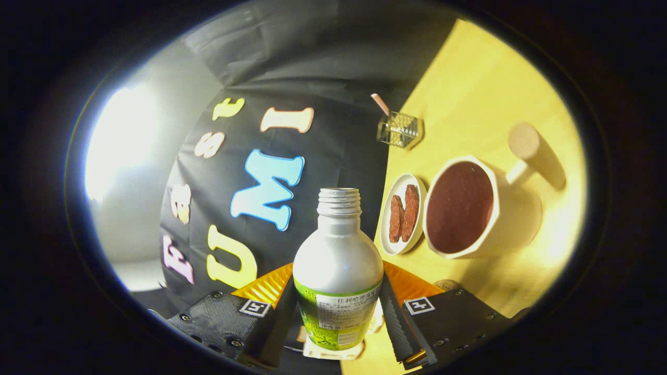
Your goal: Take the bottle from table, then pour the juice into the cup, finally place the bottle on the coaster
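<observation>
While the view sits rolled hard to one side, I see the gripper point(337, 312) clamped on the bottle point(337, 271), both fingers pressing its sides at label height. Left finger sits against the bottle's left flank, right finger against the right flank, no gap on either side that I can make out. Bottle is silver with a green label low down, neck threaded, cap off, mouth open and pointing away from the fingers. It lines up with the fingers, so it's tilted along with the gripper relative to the table point(484, 78). I can't tell whether the bottle base touches the table; a pale patch shows under it between the fingers, unclear what it is.

Beyond the right finger is the cup point(461, 208), white, faceted rim, dark red liquid inside up near the rim. Its wooden handle point(536, 153) sticks out on the far side from the bottle. Cup stands on a round disc point(526, 219), same tone as the table, looks like a coaster. Just beside the cup, between it and the bottle neck, a small white dish point(401, 213) with two reddish-brown pieces point(404, 212) on it. Further along the table, by its edge, a clear glass point(400, 130) with a pink stick in it, well apart from the cup. Bottle mouth is near the dish, not over the cup
</observation>
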Demonstrator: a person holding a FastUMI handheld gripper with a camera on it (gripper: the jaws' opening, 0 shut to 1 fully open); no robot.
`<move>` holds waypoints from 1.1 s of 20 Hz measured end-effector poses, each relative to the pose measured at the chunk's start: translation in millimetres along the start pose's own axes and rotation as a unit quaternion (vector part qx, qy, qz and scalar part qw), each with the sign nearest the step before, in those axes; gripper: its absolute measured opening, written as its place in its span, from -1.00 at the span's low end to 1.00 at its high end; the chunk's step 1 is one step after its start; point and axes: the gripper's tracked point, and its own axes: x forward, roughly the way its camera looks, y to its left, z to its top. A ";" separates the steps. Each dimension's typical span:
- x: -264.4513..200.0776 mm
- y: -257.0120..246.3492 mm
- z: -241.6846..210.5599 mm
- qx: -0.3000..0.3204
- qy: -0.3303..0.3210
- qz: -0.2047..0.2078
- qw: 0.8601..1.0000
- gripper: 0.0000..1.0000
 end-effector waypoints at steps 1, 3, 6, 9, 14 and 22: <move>0.6 1.5 1.7 -0.040 -0.001 -0.011 0.999 0.56; 3.3 6.0 9.3 -0.117 -0.005 -0.031 0.993 0.56; -2.7 21.9 16.4 -0.228 -0.011 -0.042 0.973 0.56; -3.5 36.3 22.4 -0.366 -0.020 -0.059 0.929 0.56; 0.4 67.4 5.8 -0.518 -0.011 -0.031 0.854 0.56; 7.9 65.4 -31.9 -0.555 0.016 -0.002 0.832 0.57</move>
